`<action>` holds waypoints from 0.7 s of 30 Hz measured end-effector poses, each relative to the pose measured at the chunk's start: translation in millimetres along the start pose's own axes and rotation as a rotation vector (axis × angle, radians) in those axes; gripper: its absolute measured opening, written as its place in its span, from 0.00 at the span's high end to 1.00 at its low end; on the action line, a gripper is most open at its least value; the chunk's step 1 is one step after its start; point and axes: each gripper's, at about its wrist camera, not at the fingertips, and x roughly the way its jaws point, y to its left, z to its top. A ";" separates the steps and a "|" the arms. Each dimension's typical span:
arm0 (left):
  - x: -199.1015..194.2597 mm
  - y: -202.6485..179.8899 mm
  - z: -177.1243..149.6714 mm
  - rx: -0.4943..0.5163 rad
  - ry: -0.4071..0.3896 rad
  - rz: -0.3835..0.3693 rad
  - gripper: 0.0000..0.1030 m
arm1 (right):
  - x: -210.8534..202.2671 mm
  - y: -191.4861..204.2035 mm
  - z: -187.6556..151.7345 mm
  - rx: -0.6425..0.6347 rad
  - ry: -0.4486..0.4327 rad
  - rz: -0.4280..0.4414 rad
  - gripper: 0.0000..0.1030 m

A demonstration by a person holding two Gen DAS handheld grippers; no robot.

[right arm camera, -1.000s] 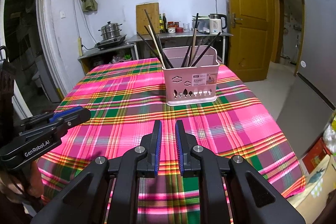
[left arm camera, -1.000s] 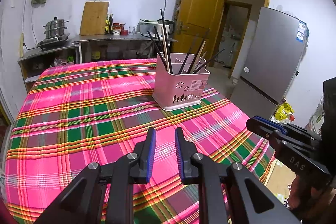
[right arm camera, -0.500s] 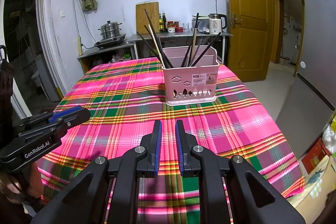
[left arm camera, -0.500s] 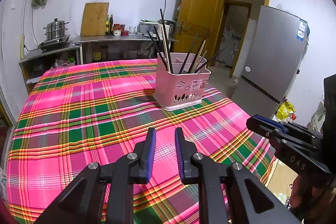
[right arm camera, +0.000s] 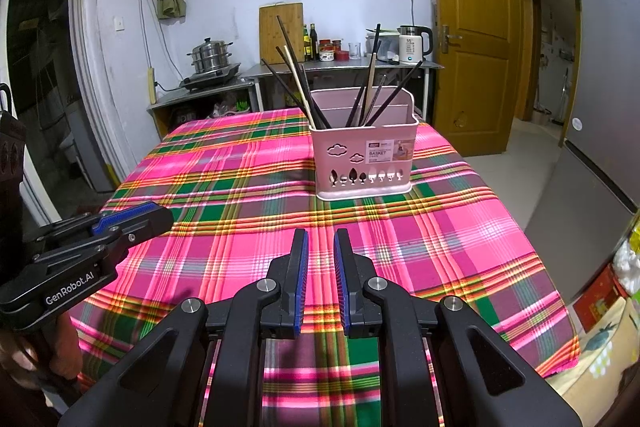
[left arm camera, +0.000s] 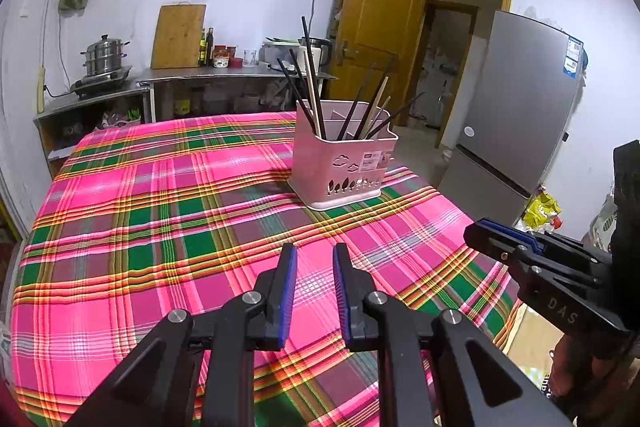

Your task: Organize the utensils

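A pink plastic utensil basket (left arm camera: 343,163) (right arm camera: 365,155) stands upright on the table with the pink plaid cloth (left arm camera: 160,227) (right arm camera: 240,195). Several dark and light chopsticks (left arm camera: 310,83) (right arm camera: 296,83) lean in its compartments. My left gripper (left arm camera: 314,259) hovers over the near part of the table, jaws a narrow gap apart and empty. It also shows at the left of the right wrist view (right arm camera: 132,219). My right gripper (right arm camera: 321,243) is likewise slightly apart and empty, well short of the basket. It also shows at the right of the left wrist view (left arm camera: 492,231).
A steel counter (right arm camera: 340,67) behind the table carries a kettle (right arm camera: 414,45), jars, bottles and a cutting board (left arm camera: 179,35). A steamer pot (left arm camera: 103,57) sits on a stove at the left. A grey fridge (left arm camera: 516,119) and a wooden door (right arm camera: 468,47) are at the right.
Both views have shifted very slightly; the basket sits a touch differently in frame. The grippers' jaws have not changed.
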 end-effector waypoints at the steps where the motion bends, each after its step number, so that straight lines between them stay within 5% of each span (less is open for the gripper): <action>1: 0.0 -0.1 -0.1 0.001 -0.001 0.000 0.83 | 0.3 0.5 0.2 0.000 -0.001 0.000 0.87; 21: 0.5 -1.8 0.0 0.002 0.001 -0.008 0.83 | 0.5 0.4 0.4 -0.001 -0.002 -0.001 0.87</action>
